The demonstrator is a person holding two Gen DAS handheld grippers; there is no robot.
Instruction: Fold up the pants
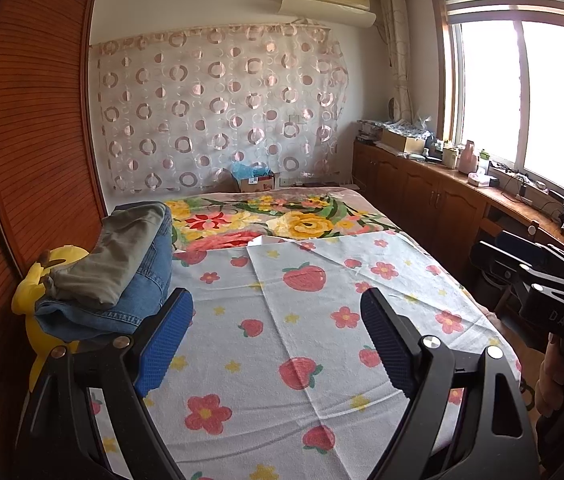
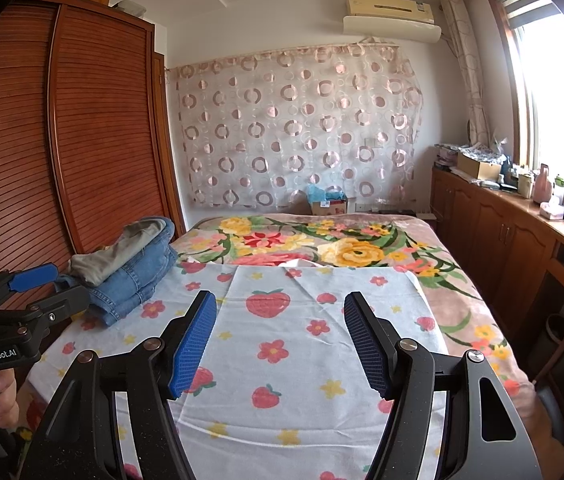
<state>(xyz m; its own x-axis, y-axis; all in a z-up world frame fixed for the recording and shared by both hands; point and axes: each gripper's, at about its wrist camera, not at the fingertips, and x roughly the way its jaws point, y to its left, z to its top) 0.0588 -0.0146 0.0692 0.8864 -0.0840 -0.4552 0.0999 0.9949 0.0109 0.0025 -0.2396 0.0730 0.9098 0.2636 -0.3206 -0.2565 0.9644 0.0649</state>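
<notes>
A stack of folded pants lies at the bed's left edge: olive-grey pants (image 1: 122,256) (image 2: 122,252) on top of blue jeans (image 1: 138,292) (image 2: 138,280). My left gripper (image 1: 278,304) hovers open over the strawberry-print cloth (image 1: 306,320), its left pad just right of the stack, with nothing between the blue pads. My right gripper (image 2: 280,308) also stands open above the same cloth (image 2: 294,344), right of the stack and holding nothing. Each gripper shows in the other's view, held by a hand: the right one at the right edge (image 1: 522,256), the left one at the left edge (image 2: 42,284).
A yellow plush toy (image 1: 48,276) sits under the stack at the bed's left side. A wooden slatted wardrobe (image 2: 82,140) stands close on the left. A floral blanket (image 2: 322,244) covers the far half of the bed. Low wooden cabinets (image 2: 502,232) with clutter run under the window on the right.
</notes>
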